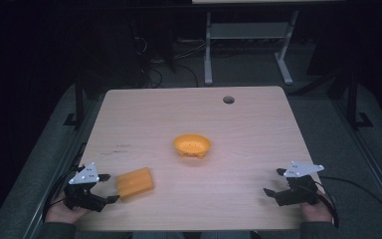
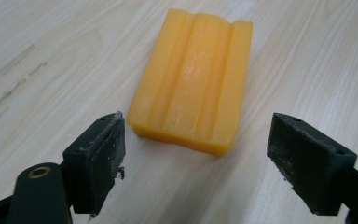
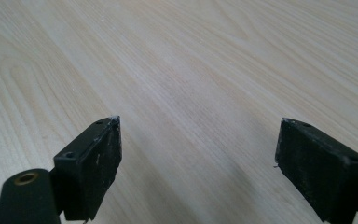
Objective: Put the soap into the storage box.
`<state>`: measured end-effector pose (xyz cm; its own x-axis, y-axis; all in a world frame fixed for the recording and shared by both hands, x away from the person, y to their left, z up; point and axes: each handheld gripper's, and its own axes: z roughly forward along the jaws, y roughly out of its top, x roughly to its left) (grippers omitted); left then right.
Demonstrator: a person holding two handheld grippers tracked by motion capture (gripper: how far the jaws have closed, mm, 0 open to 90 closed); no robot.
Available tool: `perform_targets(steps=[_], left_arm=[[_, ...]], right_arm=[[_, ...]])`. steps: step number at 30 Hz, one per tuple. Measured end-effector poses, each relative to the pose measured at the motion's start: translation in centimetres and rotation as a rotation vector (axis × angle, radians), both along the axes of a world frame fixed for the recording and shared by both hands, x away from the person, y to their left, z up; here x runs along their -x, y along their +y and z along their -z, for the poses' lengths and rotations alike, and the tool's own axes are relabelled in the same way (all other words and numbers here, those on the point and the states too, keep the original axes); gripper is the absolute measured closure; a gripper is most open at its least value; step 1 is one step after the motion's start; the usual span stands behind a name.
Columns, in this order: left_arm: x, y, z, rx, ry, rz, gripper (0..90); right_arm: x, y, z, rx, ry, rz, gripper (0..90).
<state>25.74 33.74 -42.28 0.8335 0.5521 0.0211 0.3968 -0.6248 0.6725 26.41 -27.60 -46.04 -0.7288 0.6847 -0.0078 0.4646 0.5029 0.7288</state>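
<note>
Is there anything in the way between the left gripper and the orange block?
Nothing visible. The left hand-held gripper is open, and the orange block lies straight ahead of its jaws on the bare table, with nothing between them.

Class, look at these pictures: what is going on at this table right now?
A person holds a gripper in each hand at a wooden table. The left gripper is open, its fingers pointing at an orange ridged block lying flat just ahead, not yet gripped. The right gripper is open over bare wood near the right edge. An orange bowl sits untouched mid-table.
</note>
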Motion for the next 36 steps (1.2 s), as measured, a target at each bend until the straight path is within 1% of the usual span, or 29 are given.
perform_targets(steps=[2,4,6,12,13,15,16,18,19,20,22,23,24,25,27,28,30,31,32,35,36], left_arm=[[0.0,-0.1,-0.2,-0.003,-0.001,0.003,18.3],[-0.2,-0.1,-0.3,-0.007,0.002,0.0,18.3],[-0.2,-0.2,-0.4,-0.003,0.001,0.002,18.4],[-0.7,-0.8,-0.7,-0.01,0.0,0.028,18.4],[-0.9,-1.0,-0.9,-0.017,-0.007,0.043,18.4],[-0.9,-1.1,-1.0,-0.019,-0.006,0.047,18.4],[-1.1,-1.4,-1.2,-0.032,-0.009,0.058,18.4],[-1.1,-1.5,-1.3,-0.031,-0.01,0.062,18.4],[-1.4,-1.7,-1.5,-0.049,-0.011,0.073,18.4],[-1.4,-1.9,-1.7,-0.054,-0.008,0.078,18.4],[-1.7,-2.2,-1.9,-0.07,-0.007,0.09,18.4],[-1.9,-2.3,-2.0,-0.081,-0.001,0.097,18.4],[-1.9,-2.3,-2.0,-0.081,-0.001,0.097,18.4],[-2.3,-2.8,-2.2,-0.103,0.011,0.112,18.4],[-2.6,-3.2,-2.4,-0.124,0.014,0.125,18.4],[-2.7,-3.4,-2.4,-0.127,0.018,0.127,18.4],[-3.0,-3.7,-2.4,-0.145,0.03,0.137,18.4],[-3.0,-3.7,-2.4,-0.145,0.03,0.137,18.5],[-3.3,-4.0,-2.4,-0.171,0.05,0.146,18.4],[-3.5,-4.4,-2.3,-0.183,0.055,0.157,18.4],[-3.6,-4.6,-2.3,-0.197,0.06,0.162,18.4]], right_arm=[[0.1,-0.1,0.0,-0.007,-0.009,0.008,13.9],[0.1,-0.2,-0.1,-0.009,-0.013,0.003,13.9],[0.2,-0.2,-0.1,-0.008,-0.013,0.009,13.9],[0.4,-0.3,-0.2,-0.005,-0.024,0.004,13.9],[0.5,-0.2,-0.3,-0.006,-0.025,0.008,13.9],[0.5,-0.1,-0.3,-0.009,-0.022,0.005,13.9],[0.5,0.0,-0.3,-0.007,-0.024,0.003,13.9],[0.5,0.0,-0.3,-0.002,-0.025,-0.006,13.9],[0.6,0.2,-0.3,0.001,-0.021,-0.006,13.9],[0.6,0.2,-0.3,0.008,-0.025,-0.007,13.9],[0.7,0.2,-0.4,0.002,-0.027,-0.017,13.9],[0.7,0.2,-0.4,0.005,-0.032,-0.014,13.9],[0.8,0.1,-0.5,0.005,-0.034,-0.015,13.9],[0.8,0.1,-0.5,0.003,-0.034,-0.013,14.0],[0.9,0.1,-0.5,-0.002,-0.036,-0.009,13.9],[0.9,0.1,-0.5,-0.001,-0.036,-0.01,13.9],[0.9,0.0,-0.5,0.0,-0.039,-0.013,13.9],[0.9,0.0,-0.5,-0.003,-0.041,-0.013,13.9],[0.9,0.0,-0.6,-0.005,-0.042,-0.014,13.9],[1.0,0.0,-0.6,-0.007,-0.042,-0.014,13.9],[1.0,0.1,-0.6,-0.009,-0.043,-0.017,13.9]])
